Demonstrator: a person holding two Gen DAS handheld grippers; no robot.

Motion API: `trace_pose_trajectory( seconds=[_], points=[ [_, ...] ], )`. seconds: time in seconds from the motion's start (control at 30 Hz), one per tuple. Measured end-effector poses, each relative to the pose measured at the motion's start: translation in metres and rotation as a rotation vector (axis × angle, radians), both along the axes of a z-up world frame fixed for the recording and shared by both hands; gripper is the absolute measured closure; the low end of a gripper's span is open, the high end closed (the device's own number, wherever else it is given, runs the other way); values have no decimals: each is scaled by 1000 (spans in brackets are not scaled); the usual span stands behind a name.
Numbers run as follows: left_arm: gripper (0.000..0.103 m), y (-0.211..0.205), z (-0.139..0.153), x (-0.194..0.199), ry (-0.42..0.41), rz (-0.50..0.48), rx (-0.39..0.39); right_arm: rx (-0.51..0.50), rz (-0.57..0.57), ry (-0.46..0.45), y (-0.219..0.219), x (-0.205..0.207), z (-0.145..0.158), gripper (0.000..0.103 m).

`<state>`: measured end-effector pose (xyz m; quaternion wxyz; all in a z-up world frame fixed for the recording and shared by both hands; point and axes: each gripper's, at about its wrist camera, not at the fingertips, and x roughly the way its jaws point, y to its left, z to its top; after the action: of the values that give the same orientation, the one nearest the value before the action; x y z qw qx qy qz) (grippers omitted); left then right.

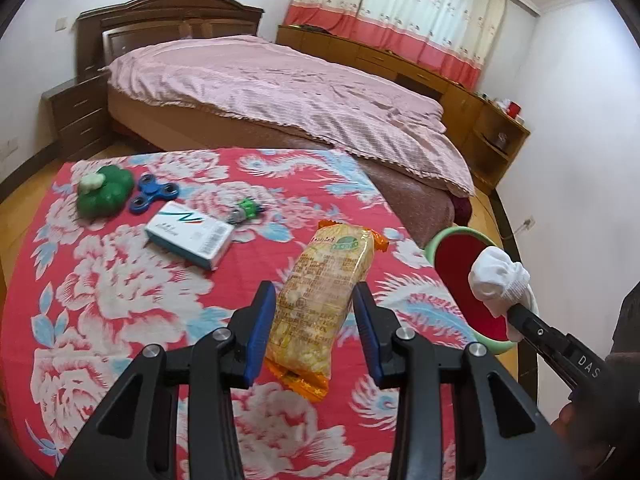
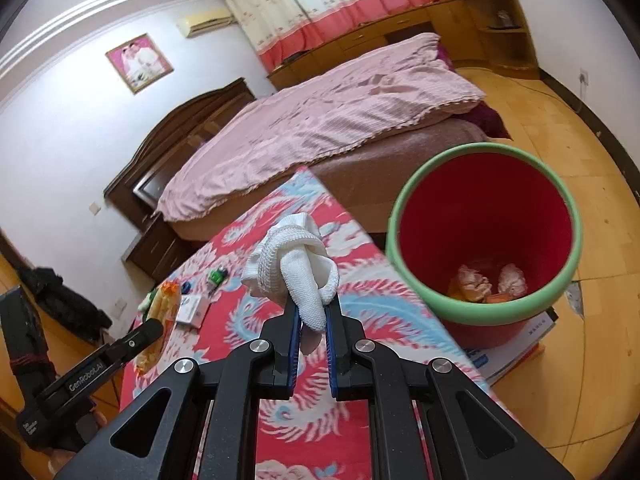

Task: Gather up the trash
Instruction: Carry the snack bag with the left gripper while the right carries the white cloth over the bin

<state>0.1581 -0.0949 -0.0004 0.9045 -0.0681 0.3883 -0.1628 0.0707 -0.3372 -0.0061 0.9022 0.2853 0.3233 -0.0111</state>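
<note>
My left gripper (image 1: 316, 300) is shut on a yellow snack packet (image 1: 320, 300) and holds it above the red flowered tablecloth (image 1: 120, 280). My right gripper (image 2: 312, 312) is shut on a crumpled white cloth (image 2: 292, 268), held over the table edge beside the bin. The cloth also shows in the left wrist view (image 1: 500, 280). A red bin with a green rim (image 2: 404, 200) stands on the floor to the right of the table, with crumpled pink trash (image 2: 472, 284) at its bottom. The bin also shows in the left wrist view (image 1: 460, 276).
On the table lie a white box (image 1: 190, 236), a blue fidget spinner (image 1: 154, 196), a green toy (image 1: 106, 192) and a small green object (image 1: 246, 210). A bed with a pink cover (image 1: 280, 92) stands behind. Books (image 2: 520, 344) lie under the bin.
</note>
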Motion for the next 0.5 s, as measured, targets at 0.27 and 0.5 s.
trace_pose_trajectory(
  seconds=[0.27,0.5],
  points=[
    [63,-39,3,0,3,-65,31,47,-80,9,-38,-14,-10,92],
    [63,-71,2,-1,2,-122,64,82,-138,31,-63,-22,-24,92]
  ],
)
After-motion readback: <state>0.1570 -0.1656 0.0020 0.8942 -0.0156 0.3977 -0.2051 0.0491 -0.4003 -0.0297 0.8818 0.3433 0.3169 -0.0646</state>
